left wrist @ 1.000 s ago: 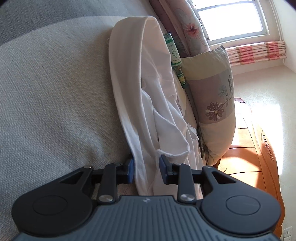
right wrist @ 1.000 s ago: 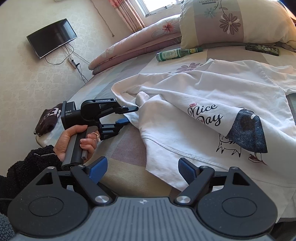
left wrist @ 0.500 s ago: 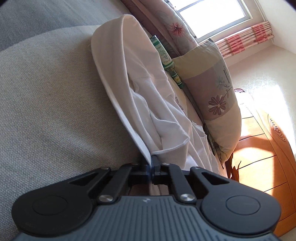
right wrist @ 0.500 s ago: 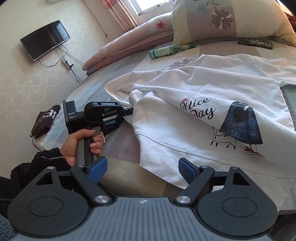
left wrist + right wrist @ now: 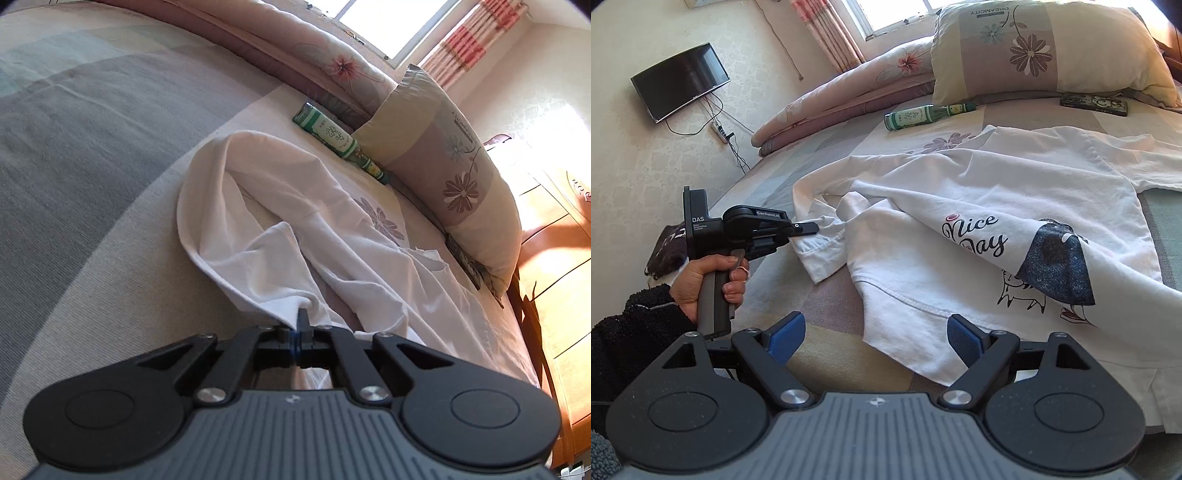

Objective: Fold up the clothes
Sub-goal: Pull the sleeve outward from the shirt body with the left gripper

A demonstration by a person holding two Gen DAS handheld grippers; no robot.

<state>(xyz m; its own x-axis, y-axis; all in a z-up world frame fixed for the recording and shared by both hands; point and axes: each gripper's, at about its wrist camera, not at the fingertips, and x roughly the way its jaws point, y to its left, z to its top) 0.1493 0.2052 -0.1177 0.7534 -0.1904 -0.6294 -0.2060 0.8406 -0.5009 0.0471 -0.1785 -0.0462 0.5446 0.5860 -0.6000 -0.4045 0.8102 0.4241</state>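
Sleeve cuff (image 5: 280, 291) between seemingly closed jaws.

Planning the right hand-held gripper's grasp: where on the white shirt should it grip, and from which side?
Grip the hem of the shirt, probably at the corner lying flat between the open right hand-held gripper's fingers. Come from the bed's near edge, low, sliding one finger under. The left hand-held gripper already holds the sleeve cuff.

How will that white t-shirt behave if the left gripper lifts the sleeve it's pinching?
Probably floppy: the white t-shirt already lies in soft folds and bunches at the sleeve cuff where the left gripper clamps it. It looks thin and light, so it should lift easily. The rest will likely drag across the bed rather than rise flat.
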